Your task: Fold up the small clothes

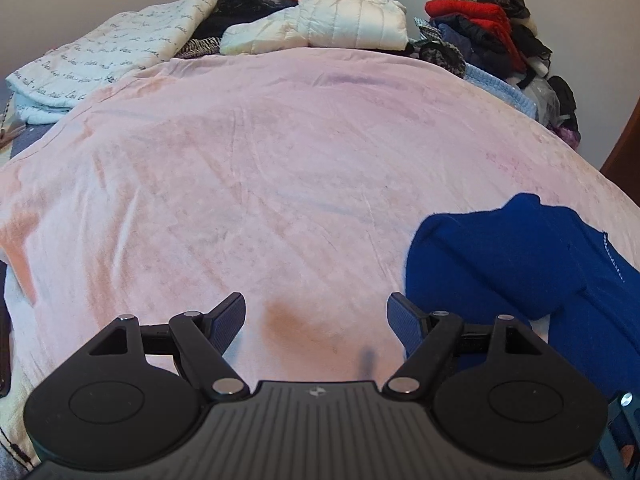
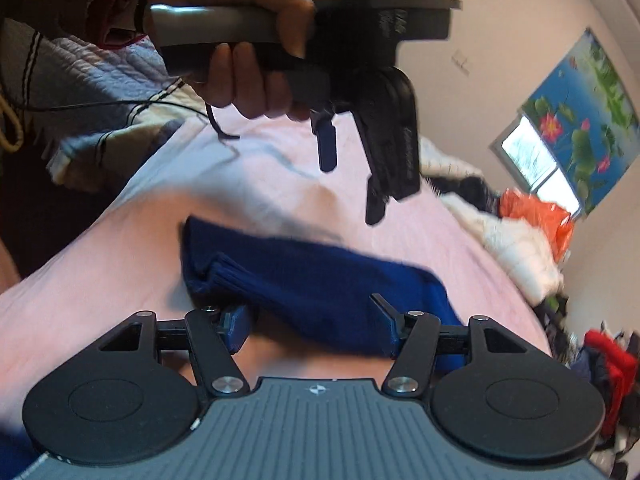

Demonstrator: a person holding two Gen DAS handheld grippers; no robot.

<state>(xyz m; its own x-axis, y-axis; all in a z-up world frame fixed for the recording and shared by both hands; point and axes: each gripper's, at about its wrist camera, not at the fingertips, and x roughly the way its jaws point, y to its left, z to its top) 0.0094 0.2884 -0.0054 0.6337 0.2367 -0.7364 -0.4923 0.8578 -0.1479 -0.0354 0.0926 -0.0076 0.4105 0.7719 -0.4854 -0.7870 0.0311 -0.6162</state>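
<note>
- Currently your right gripper [image 2: 316,326] sits spread at the near edge of the blue garment [image 2: 320,292]; cloth lies between the jaws, but I can't see the pads pressing on it, so count it as not gripped.
- Your left gripper [image 1: 316,318] is spread too, nothing in it, hovering over bare pink blanket [image 1: 280,168]; the right wrist view shows it held up off the bed, fingers pointing down.
- Step, as I judge it: mid-fold, between grasps. The garment looks partly folded, still lumpy.
- Garment lies on the pink blanket, just right of your left gripper, well apart from the clothes pile [image 1: 488,36] at the far end.
- Long axis runs left-right across the right wrist view; ribbed hem or cuff end points left.
- Next move probably needs both grippers pinching an edge, then carrying it over evenly.
</note>
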